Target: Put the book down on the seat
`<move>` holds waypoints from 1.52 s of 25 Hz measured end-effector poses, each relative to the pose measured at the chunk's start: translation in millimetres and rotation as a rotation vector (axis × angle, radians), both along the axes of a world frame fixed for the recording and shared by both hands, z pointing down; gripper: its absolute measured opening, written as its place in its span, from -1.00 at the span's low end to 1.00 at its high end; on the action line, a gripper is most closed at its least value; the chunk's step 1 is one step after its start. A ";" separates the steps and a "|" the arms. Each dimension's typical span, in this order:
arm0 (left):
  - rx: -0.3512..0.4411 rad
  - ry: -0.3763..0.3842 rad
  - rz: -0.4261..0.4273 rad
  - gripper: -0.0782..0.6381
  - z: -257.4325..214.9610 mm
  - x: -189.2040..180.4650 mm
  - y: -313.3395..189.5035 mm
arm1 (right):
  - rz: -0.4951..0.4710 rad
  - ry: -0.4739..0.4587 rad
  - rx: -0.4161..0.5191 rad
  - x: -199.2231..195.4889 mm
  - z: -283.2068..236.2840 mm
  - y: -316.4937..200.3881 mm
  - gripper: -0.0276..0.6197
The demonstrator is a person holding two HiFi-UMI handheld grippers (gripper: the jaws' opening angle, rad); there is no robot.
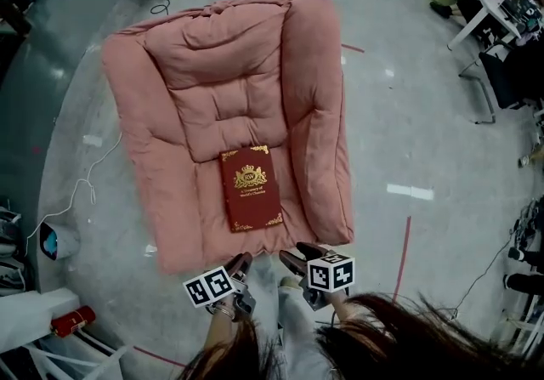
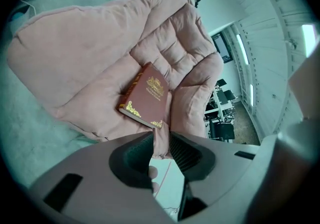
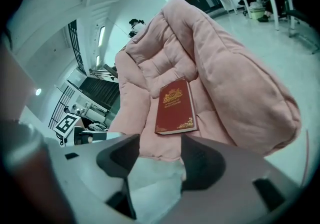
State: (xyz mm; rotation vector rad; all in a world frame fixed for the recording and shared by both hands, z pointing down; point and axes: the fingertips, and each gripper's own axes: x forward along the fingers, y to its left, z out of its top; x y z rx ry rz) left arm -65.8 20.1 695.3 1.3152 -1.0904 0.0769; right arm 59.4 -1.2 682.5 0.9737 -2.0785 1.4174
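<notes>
Fingers (image 2: 187, 155) released both sides, empty | rigid red book (image 1: 250, 187) (gilt crest) on quilted pink seat (image 1: 157, 144)

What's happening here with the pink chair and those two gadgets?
A person is using two handheld grippers. The red book lies flat, cover up, on the pink cushioned seat. The left gripper and the right gripper hover by the seat's front edge, clear of the book, jaws apart and empty.
</notes>
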 end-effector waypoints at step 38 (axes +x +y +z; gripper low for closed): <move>0.333 -0.044 -0.057 -0.78 -197.4 52.2 93.2 | -0.045 -0.083 0.278 51.3 -171.4 93.6 -0.71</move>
